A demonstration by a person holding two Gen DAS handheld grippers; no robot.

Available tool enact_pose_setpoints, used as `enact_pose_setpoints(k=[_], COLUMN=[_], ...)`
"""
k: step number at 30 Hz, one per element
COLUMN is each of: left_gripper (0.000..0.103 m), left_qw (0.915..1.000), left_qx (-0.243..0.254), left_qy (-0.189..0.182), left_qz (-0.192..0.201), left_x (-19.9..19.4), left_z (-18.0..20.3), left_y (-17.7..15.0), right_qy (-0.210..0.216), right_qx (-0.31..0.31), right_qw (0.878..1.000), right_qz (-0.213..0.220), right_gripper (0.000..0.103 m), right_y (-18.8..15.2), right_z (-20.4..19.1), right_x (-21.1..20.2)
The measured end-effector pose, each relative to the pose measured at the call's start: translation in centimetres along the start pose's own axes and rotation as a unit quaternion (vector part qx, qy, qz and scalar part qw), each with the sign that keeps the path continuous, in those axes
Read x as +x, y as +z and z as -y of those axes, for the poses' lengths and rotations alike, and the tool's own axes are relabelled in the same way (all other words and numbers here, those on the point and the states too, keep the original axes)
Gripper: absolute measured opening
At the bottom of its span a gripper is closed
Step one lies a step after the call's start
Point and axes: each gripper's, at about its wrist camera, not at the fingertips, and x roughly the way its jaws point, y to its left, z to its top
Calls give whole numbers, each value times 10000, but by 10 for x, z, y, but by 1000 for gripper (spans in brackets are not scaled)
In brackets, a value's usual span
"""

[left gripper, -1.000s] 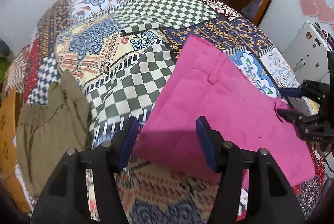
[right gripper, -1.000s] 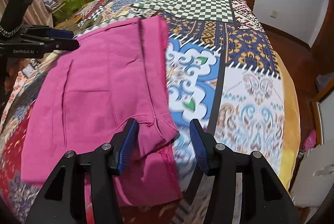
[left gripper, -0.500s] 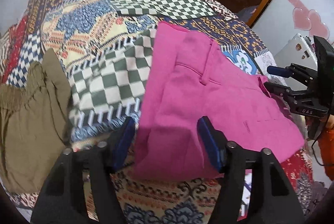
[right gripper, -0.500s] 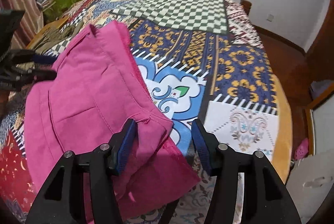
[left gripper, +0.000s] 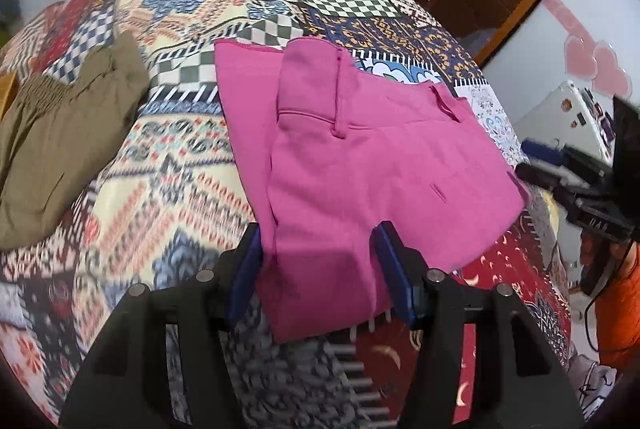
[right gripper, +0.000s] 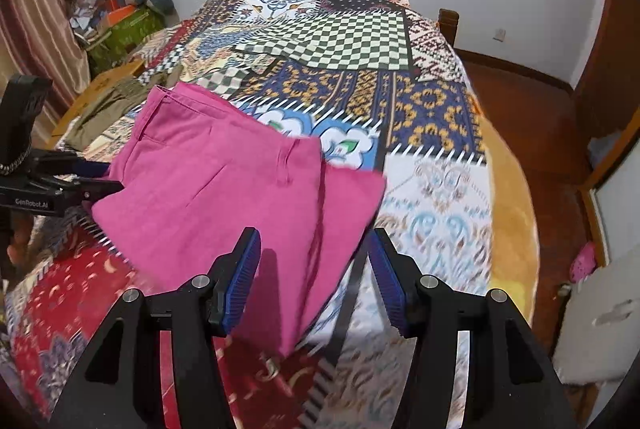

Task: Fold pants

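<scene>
Folded pink cotton pants (left gripper: 360, 165) lying flat as a compact rectangle on the bed with the patchwork-patterned cover (left gripper: 168, 189), waistband and belt loops on top, one under-layer showing at the far left edge. Judged mostly done: several folds already in, perhaps one last fold or a little smoothing left. Left gripper (left gripper: 320, 269) hovering over the near edge, jaws about half open, cloth seen between them but not pinched. Right gripper (right gripper: 314, 269) above the opposite corner, jaws likewise half apart, holding nothing. Crumpled olive-green garment (left gripper: 60, 141) lying well apart at the left, not folded, perhaps next.
</scene>
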Motion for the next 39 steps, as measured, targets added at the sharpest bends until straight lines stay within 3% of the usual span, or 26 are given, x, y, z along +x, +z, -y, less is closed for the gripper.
enact_pose_setpoints(k=[5, 11, 16, 22, 26, 31, 33, 39], left_gripper=[57, 56, 56, 56, 45, 43, 36, 20], left_qw=[9998, 9972, 9960, 9950, 9931, 9956, 9971, 9970], left_qx=[-105, 169, 324, 659, 864, 723, 608, 589], left_qy=[173, 685, 647, 493, 613, 491, 347, 168], left_qz=[11, 238, 533, 567, 503, 339, 314, 475], left_x=[-11, -36, -46, -28, -5, 19, 24, 15], left_z=[-6, -9, -7, 6, 7, -3, -8, -4], left_y=[-5, -4, 20, 53, 68, 72, 71, 73], right_qy=[106, 49, 67, 98, 175, 472, 672, 528], right_qx=[77, -8, 37, 118, 117, 356, 413, 171], right_qw=[9993, 9996, 9999, 9996, 9997, 9983, 9969, 9978], right_qz=[-364, -265, 71, 251, 156, 25, 31, 361], right_gripper=[52, 52, 52, 48, 37, 34, 23, 10], right_y=[-17, -14, 5, 29, 38, 37, 35, 34], right_z=[0, -3, 0, 1, 3, 10, 11, 5], right_x=[25, 12, 10, 28, 49, 71, 74, 61])
